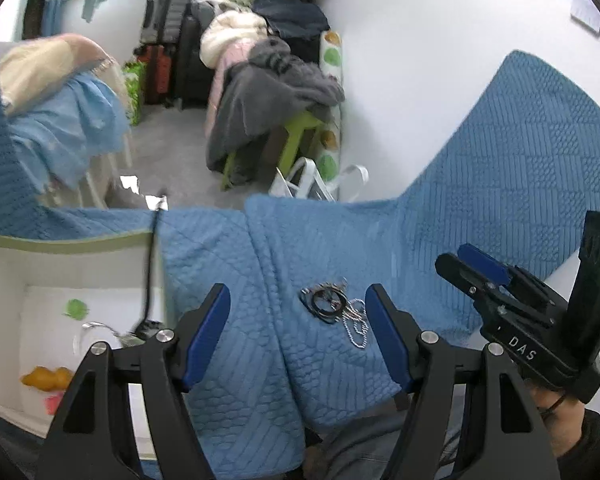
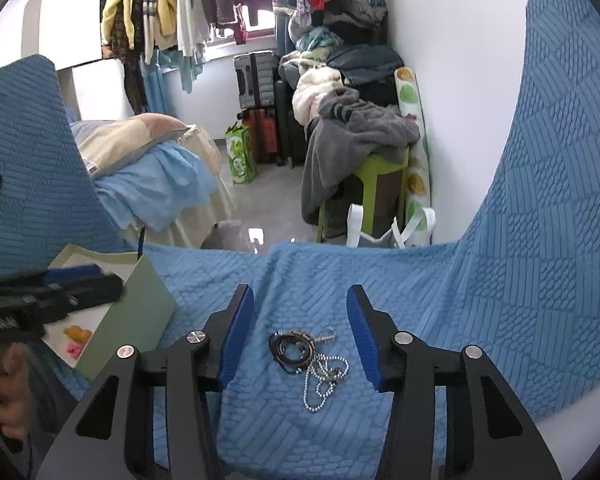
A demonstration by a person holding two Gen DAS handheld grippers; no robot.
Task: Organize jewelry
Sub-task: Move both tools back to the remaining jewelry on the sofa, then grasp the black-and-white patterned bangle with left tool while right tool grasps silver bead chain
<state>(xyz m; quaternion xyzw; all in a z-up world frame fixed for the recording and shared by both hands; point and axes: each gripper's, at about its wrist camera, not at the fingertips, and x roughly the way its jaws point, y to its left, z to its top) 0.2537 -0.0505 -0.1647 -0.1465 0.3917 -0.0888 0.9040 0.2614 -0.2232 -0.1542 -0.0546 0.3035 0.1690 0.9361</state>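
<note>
A small heap of jewelry lies on the blue quilted cover: dark cord loops (image 1: 327, 301) (image 2: 294, 349) and a silver bead chain (image 1: 356, 328) (image 2: 322, 380). My left gripper (image 1: 298, 316) is open and empty, with the heap between its fingertips, nearer the right one. My right gripper (image 2: 300, 330) is open and empty just above and behind the heap; it also shows at the right in the left wrist view (image 1: 476, 276). An open green-edged white box (image 1: 4, 292) (image 2: 140, 312) at the left holds a green piece (image 1: 76, 307), a silver ring (image 1: 96, 326), an orange piece (image 1: 46, 378) and a pink piece (image 1: 52, 403).
The blue quilted cover (image 1: 500, 160) (image 2: 540, 240) rises at the right and left. Beyond the edge are a bed (image 2: 148, 176), a green stool with grey clothes (image 2: 364, 152), suitcases (image 2: 260, 80) and a white bag (image 2: 392, 232). A dark cord (image 1: 153, 264) hangs into the box.
</note>
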